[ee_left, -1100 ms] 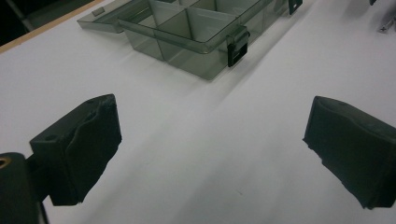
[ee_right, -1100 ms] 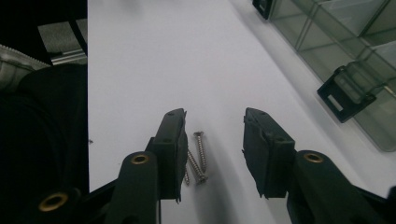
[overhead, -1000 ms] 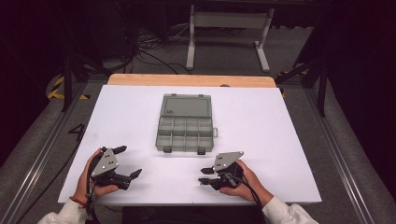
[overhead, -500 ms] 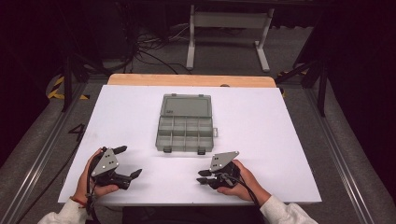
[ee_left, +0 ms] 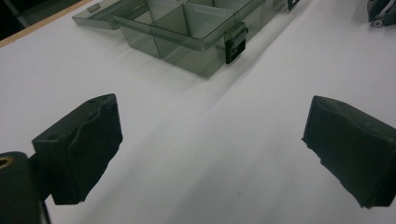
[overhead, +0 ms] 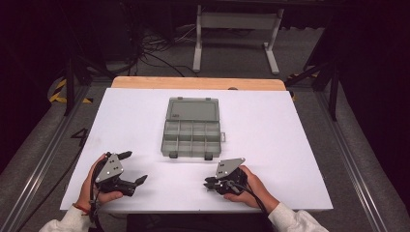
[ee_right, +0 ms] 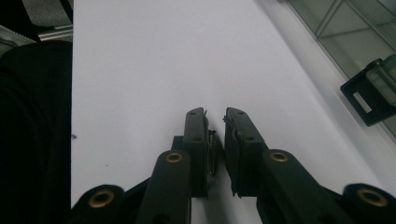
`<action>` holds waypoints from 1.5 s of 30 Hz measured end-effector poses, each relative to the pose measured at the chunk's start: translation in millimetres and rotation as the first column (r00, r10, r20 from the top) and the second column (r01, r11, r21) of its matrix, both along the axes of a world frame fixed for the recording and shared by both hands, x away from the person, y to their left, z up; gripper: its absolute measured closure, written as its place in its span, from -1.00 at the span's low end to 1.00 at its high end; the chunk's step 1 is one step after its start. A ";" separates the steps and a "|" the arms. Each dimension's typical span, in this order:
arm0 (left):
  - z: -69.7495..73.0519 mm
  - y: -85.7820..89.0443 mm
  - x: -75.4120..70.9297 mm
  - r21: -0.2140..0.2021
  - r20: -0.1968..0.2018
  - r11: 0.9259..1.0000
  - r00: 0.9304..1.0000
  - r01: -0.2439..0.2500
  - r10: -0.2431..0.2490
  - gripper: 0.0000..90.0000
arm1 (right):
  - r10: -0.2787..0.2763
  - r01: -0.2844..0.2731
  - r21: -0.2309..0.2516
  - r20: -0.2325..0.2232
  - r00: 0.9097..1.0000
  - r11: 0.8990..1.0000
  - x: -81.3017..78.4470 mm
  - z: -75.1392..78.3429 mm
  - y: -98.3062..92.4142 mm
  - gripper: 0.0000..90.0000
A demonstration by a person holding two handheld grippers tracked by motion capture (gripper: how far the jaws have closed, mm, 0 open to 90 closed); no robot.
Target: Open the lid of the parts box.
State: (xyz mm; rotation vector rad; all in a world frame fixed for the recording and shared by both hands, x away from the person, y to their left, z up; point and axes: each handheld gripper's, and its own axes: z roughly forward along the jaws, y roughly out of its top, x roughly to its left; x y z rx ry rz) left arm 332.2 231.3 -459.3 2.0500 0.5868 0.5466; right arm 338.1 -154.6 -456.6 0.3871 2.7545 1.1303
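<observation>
Organizer box [ee_left: 187, 32] far end cut by top edge; box latch [ee_right: 371, 95] cut by right edge.

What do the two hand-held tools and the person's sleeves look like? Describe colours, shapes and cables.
Each tool, the left tool and the right tool, is black with two blocky padded jaws, brass-coloured pivot rivets and a grey three-cornered plate on top. A black cable trails from the right tool. The sleeves are light grey.
</observation>
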 end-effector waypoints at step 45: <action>0.7 1.0 0.0 -0.015 -0.002 1.000 1.000 -0.006 0.006 -0.88 | -0.076 0.066 0.107 0.093 0.993 0.992 13.0 27.4 -7.5 0.97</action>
